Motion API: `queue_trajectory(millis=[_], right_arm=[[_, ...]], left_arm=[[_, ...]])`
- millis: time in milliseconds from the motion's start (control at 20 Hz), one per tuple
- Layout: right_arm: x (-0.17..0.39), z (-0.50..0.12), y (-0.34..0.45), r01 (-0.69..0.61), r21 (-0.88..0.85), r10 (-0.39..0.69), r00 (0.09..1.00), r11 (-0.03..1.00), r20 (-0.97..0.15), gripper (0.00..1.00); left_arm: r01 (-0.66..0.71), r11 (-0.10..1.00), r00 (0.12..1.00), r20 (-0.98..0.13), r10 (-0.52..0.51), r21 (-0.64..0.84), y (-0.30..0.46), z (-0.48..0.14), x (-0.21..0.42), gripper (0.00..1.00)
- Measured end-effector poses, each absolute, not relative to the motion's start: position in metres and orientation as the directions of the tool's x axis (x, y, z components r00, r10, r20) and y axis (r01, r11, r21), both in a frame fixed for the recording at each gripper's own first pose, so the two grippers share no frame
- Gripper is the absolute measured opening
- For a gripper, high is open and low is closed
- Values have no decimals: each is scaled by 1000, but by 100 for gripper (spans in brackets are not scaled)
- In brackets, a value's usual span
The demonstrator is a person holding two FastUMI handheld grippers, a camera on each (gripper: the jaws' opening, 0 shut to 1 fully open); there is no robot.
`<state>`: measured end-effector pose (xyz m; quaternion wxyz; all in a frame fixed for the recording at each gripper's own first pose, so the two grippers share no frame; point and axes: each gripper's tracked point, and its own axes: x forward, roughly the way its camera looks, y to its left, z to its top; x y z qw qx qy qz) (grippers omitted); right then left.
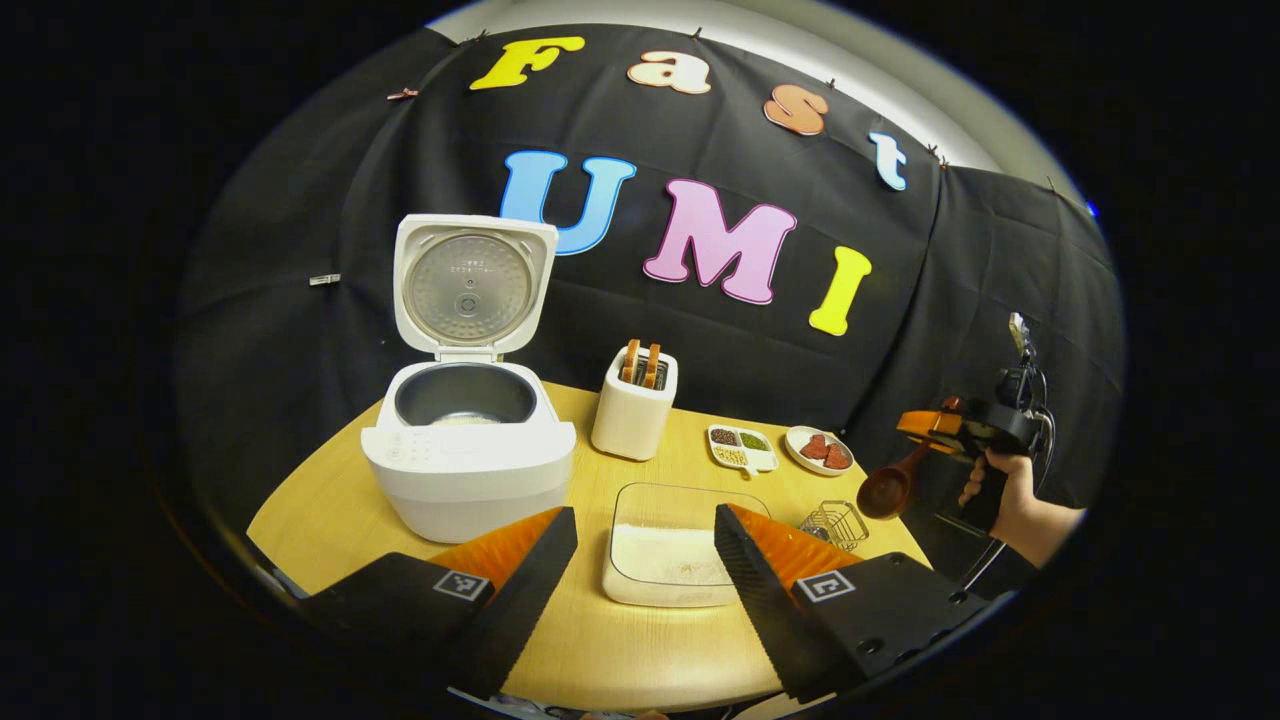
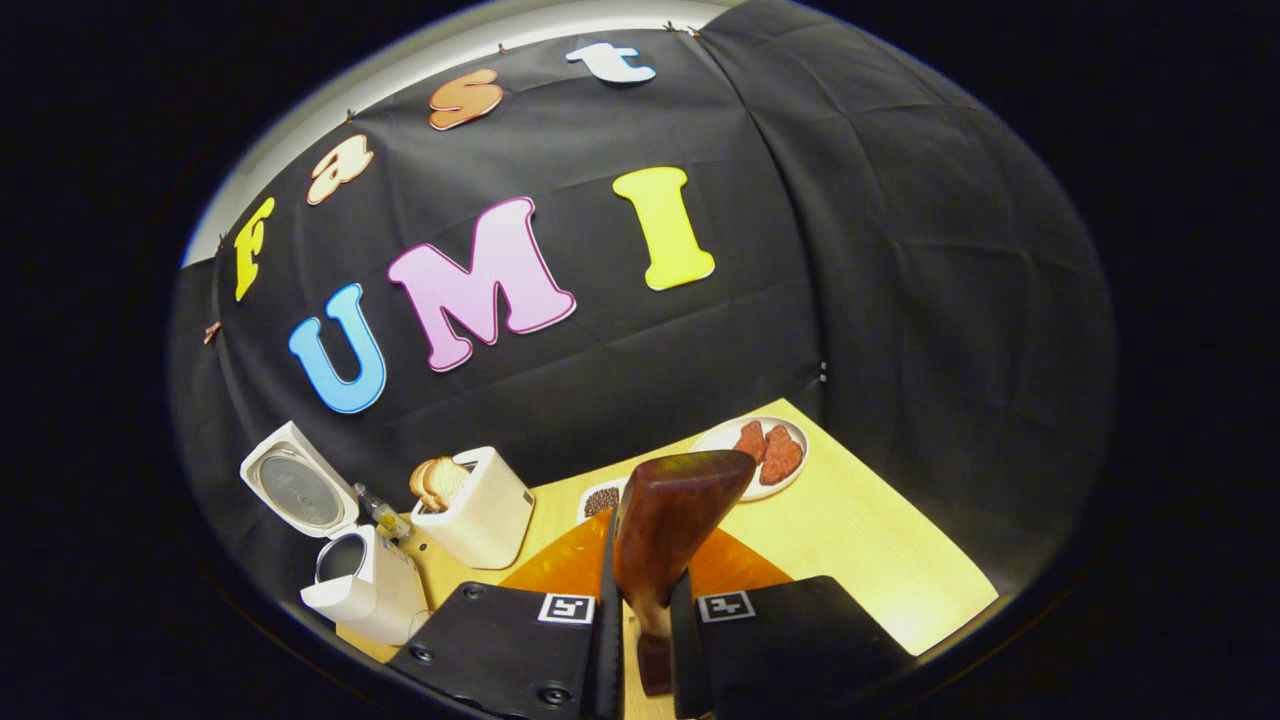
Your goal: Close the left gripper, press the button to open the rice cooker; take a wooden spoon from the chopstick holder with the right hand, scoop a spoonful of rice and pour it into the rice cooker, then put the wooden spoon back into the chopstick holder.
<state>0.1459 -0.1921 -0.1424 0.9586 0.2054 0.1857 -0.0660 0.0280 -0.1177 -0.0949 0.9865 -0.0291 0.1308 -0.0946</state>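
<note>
The white rice cooker (image 1: 465, 455) stands open at the table's left, its lid (image 1: 470, 285) upright, and a pale patch shows in its dark pot. Before me my left gripper (image 1: 640, 590) is open with nothing between its fingers, over the near edge of a clear box of white rice (image 1: 668, 550). The wire chopstick holder (image 1: 836, 522) sits right of the box. Past the table's right edge a hand holds my right gripper (image 1: 935, 435), shut on the wooden spoon (image 1: 888, 490), bowl hanging down. In the right gripper view the spoon (image 2: 672, 515) stands up between the fingers of that gripper (image 2: 645, 625).
A white toaster (image 1: 635, 405) with bread slices stands behind the rice box. A divided dish of beans (image 1: 742, 447) and a plate of red pieces (image 1: 820, 450) lie at the back right. The wooden table (image 1: 330, 510) ends close to the black cloth wall.
</note>
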Motion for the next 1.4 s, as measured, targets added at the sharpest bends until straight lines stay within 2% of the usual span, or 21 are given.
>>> queue_trajectory(millis=[500, 850, 950, 1000, 1050, 1200, 1400], right_arm=[[164, -227, -190, 223, 396, 1, 871, 891, -492, 23], [151, -257, -183, 262, 406, 7, 832, 876, -554, 24], [148, -259, -180, 268, 419, 11, 832, 867, -554, 27], [145, -257, -181, 271, 414, 3, 834, 869, -551, 34], [142, -256, -182, 272, 403, -6, 835, 874, -550, 33], [115, -238, -191, 282, 353, -52, 841, 892, -539, 100], [85, -222, -205, 304, 286, -127, 854, 909, -505, 99]], left_arm=[[57, 996, 967, -242, -73, -72, -117, -82, 32, 95], [26, 997, 970, -239, -43, -72, -104, -77, 31, 96], [15, 998, 977, -211, -29, -67, -95, -67, 33, 96], [8, 998, 981, -195, -21, -67, -89, -61, 35, 96], [4, 998, 983, -184, -16, -66, -85, -55, 38, 96], [-8, 999, 990, -139, 4, -33, -69, -34, 49, 96], [-71, 997, 994, -87, 70, -12, -32, 6, 71, 95]])
